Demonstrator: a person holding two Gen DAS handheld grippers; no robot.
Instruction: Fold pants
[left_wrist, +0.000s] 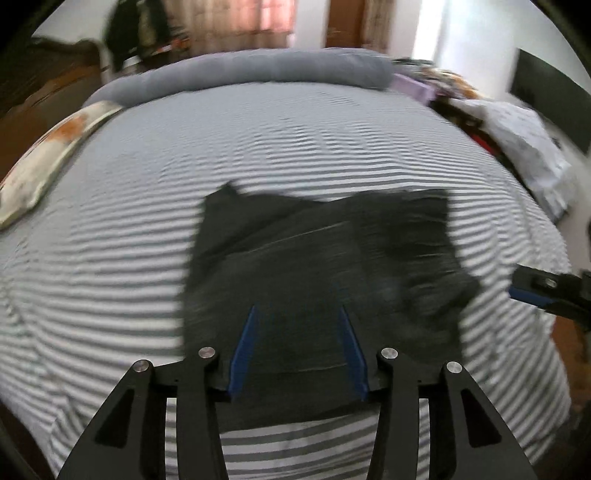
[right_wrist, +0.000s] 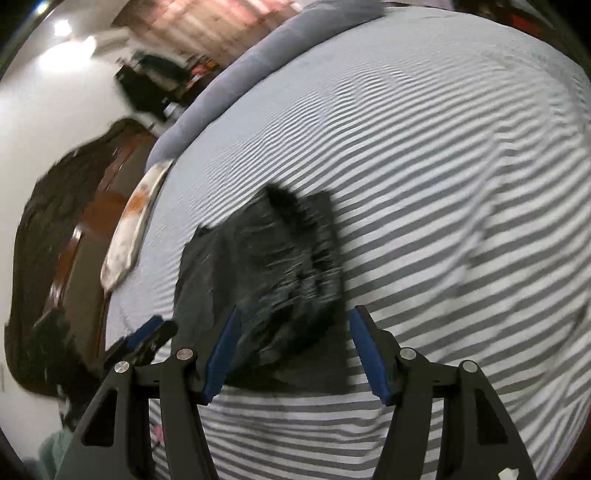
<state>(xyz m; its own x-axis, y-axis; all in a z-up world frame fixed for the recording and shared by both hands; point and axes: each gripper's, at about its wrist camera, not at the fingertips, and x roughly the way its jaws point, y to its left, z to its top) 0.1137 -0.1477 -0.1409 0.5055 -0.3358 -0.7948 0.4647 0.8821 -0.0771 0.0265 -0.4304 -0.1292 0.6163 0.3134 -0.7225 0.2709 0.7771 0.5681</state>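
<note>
Left tongs, right tongs both agape above folded pants

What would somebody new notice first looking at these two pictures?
The dark pants, folded into a compact block, lie in the middle of the grey and white striped bedspread. Right above them hang the blue-padded left claw and right claw, both open with nothing gripped. At the far end of the bed a long grey bolster runs across, with a floral pillow at one side.
</note>
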